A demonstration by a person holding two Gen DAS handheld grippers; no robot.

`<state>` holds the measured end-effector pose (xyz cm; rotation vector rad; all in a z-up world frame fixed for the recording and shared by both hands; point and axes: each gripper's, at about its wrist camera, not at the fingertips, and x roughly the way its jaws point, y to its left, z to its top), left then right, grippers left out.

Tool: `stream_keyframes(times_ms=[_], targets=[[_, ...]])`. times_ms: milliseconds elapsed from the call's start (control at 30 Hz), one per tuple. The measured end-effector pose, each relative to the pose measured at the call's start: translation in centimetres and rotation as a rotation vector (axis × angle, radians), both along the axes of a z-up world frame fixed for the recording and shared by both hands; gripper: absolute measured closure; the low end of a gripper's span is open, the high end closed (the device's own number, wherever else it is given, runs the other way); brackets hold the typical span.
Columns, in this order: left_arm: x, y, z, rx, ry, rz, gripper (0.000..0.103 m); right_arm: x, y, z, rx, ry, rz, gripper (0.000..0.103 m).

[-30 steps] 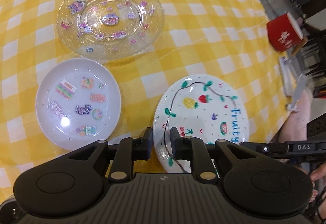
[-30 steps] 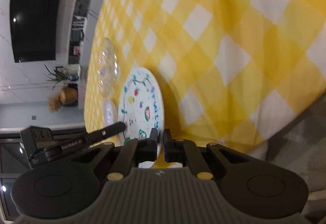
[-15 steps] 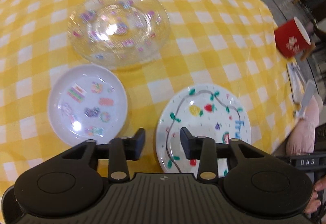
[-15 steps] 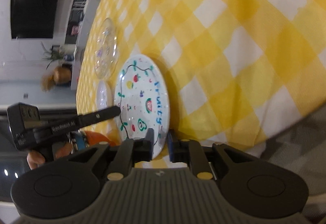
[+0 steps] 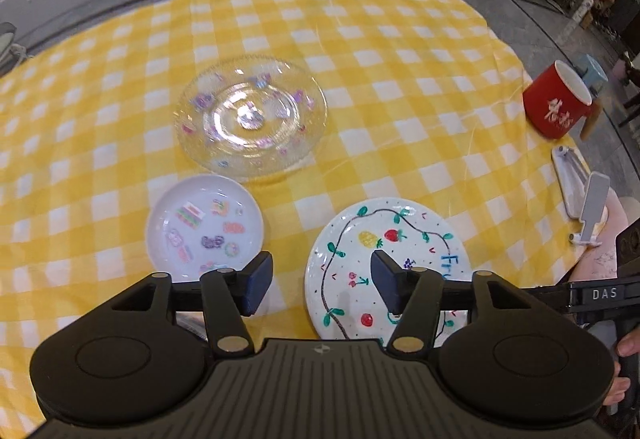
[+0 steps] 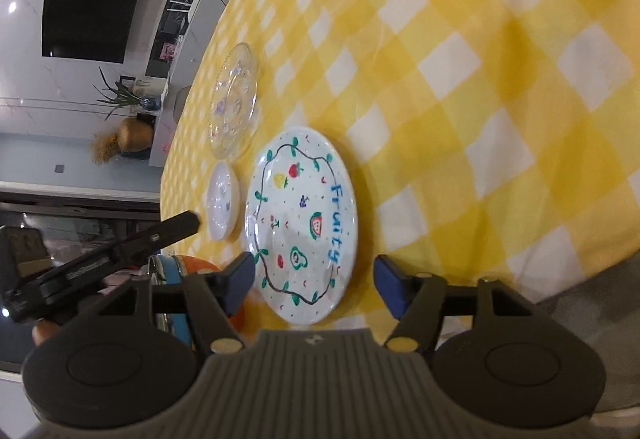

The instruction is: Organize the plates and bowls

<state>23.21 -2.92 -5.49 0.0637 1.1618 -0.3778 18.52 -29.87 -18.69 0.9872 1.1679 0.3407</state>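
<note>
Plates lie flat on my bench: the fruit plate (image 5: 384,263) at 6 o'clock, its near rim hidden behind my left hand-held gripper (image 5: 322,285), whose jaws are opening wide, pads clear of it. My right hand-held gripper (image 6: 314,285) is opening too, astride the plate's edge. Small sticker plate (image 5: 204,225) sits at 8 o'clock, glass plate (image 5: 252,119) at 11, blurred.

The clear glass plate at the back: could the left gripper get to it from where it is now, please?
Probably yes. The left gripper, jaws opening and nothing between them, faces the clear glass plate; only bare checked tablecloth and the gap between the two nearer plates lie ahead.
</note>
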Motion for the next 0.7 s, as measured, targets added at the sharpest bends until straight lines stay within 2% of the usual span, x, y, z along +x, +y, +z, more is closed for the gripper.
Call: stream_keyframes(times_ms=[33, 100, 200, 300, 500, 600, 700], targets=[[-0.3, 0.1, 0.5, 0.004, -0.011, 0.009, 0.035, 0.0, 0.1, 0.1, 0.000, -0.009, 0.003, 0.029], [-0.9, 0.4, 1.5, 0.022, -0.040, 0.019, 0.034, -0.2, 0.0, 0.2, -0.001, -0.026, 0.012, 0.018], [-1.8, 0.6, 3.0, 0.062, -0.107, 0.007, 0.034, -0.7, -0.1, 0.6, -0.032, -0.031, -0.006, 0.013], [-2.7, 1.2, 4.3, 0.099, -0.185, 0.013, 0.034, -0.8, -0.2, 1.5, -0.088, 0.026, -0.025, 0.008], [-4.1, 1.8, 5.8, 0.177, -0.287, -0.019, 0.034, -0.4, -1.1, 5.9, -0.129, -0.103, -0.055, 0.008], [-4.2, 2.6, 6.2, 0.169, -0.300, -0.018, 0.034, 0.4, -1.5, 7.8, -0.162, -0.136, -0.052, 0.008], [-3.5, 3.5, 6.1, 0.151, -0.280, 0.003, 0.034, 1.7, -1.5, 9.2, -0.207, -0.154, -0.043, 0.008]])
